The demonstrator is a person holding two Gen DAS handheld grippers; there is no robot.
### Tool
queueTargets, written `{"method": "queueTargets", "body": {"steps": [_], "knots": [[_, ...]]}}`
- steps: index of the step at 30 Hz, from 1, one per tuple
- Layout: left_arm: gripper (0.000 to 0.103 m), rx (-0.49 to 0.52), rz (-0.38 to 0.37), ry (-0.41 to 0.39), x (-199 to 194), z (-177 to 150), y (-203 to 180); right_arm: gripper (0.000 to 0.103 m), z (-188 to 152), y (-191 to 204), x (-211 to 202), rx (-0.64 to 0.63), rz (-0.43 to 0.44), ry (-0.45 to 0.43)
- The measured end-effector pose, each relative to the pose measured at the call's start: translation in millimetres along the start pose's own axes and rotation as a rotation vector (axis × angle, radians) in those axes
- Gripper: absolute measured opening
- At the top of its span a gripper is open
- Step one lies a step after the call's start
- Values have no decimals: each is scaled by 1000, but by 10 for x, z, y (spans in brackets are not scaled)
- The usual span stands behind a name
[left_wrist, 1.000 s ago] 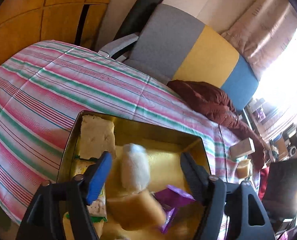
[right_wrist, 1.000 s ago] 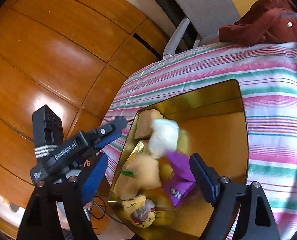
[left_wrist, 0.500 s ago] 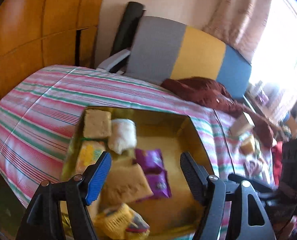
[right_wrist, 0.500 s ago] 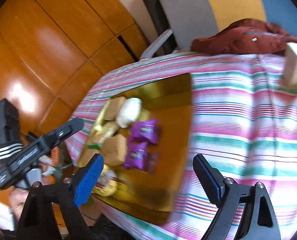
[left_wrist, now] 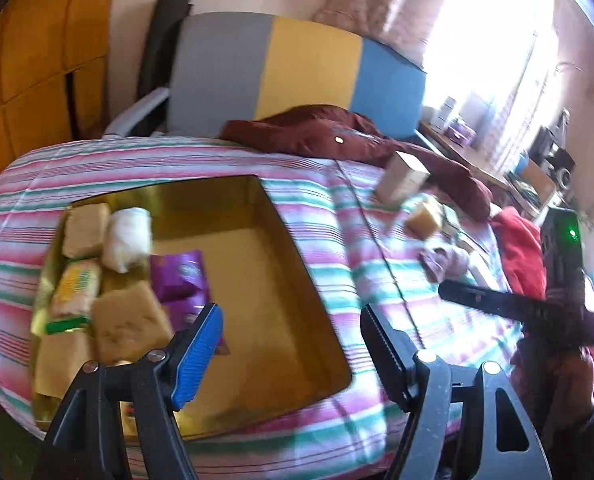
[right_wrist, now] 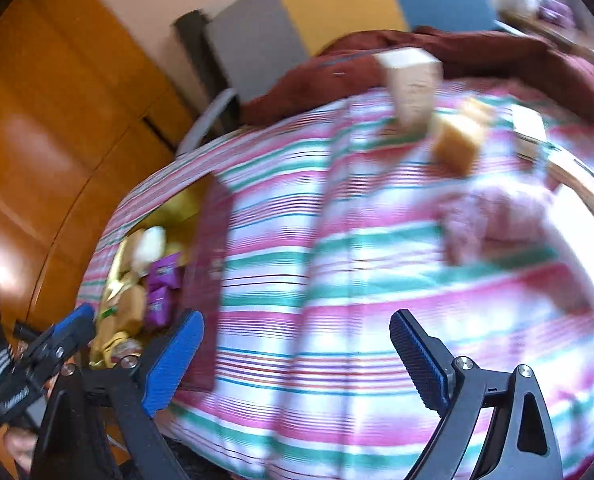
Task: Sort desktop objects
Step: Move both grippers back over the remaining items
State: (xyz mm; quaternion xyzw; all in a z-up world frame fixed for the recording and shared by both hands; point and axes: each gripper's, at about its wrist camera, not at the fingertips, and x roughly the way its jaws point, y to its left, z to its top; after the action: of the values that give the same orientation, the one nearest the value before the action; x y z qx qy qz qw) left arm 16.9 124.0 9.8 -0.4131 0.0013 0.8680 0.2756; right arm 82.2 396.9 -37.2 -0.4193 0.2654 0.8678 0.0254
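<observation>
Both grippers have swung away from the gold rectangular tin tray [left_wrist: 281, 216], where the white wrapped roll [left_wrist: 127, 238] now lies — left gripper [left_wrist: 291, 338] wide and empty, right gripper [right_wrist: 297, 354] empty, opening. Your next pickings — the tan cube [right_wrist: 459, 142] and cream carton [right_wrist: 413, 88] — sit across the striped cloth [right_wrist: 337, 280].

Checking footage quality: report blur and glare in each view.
Left wrist view: window blown out white; gold metal tray fairly sharp. Right wrist view: heavy motion smear across striped pink-green tablecloth and pale cardboard box.
</observation>
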Motion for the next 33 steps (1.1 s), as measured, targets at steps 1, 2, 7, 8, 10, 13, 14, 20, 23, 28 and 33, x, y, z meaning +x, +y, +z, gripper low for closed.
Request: {"method": "queueTargets", "body": {"steps": [1, 2, 7, 8, 10, 13, 14, 20, 23, 28, 33], "knots": [[71, 8, -16, 7, 12, -6, -49, 95, 0, -69, -33, 14, -11, -3], [71, 24, -44, 20, 35, -16, -123, 95, 4, -183, -89, 34, -28, -11], [71, 102, -78, 71, 137, -105, -418, 96, 55, -650, -321, 133, -72, -30], [71, 116, -86, 80, 159, -119, -471, 97, 81, -736, -366, 150, -83, -33], [71, 140, -109, 95, 187, -141, -558, 98, 141, -874, -442, 179, -101, -32], [71, 159, -134, 120, 235, -189, -650, 101, 262, -1002, -534, 153, -138, -24], [71, 162, -142, 130, 255, -200, -667, 103, 306, -1039, -542, 131, -153, -13], [71, 167, -175, 164, 328, -247, -737, 103, 592, -1293, -398, -37, -250, 119], [71, 168, -182, 171, 347, -250, -749, 103, 698, -1412, -299, -99, -296, 158], [71, 163, -184, 185, 394, -251, -763, 103, 733, -1577, -128, -146, -309, 238], [71, 161, -194, 210, 469, -234, -806, 103, 741, -1666, -11, -203, -307, 288]]}}
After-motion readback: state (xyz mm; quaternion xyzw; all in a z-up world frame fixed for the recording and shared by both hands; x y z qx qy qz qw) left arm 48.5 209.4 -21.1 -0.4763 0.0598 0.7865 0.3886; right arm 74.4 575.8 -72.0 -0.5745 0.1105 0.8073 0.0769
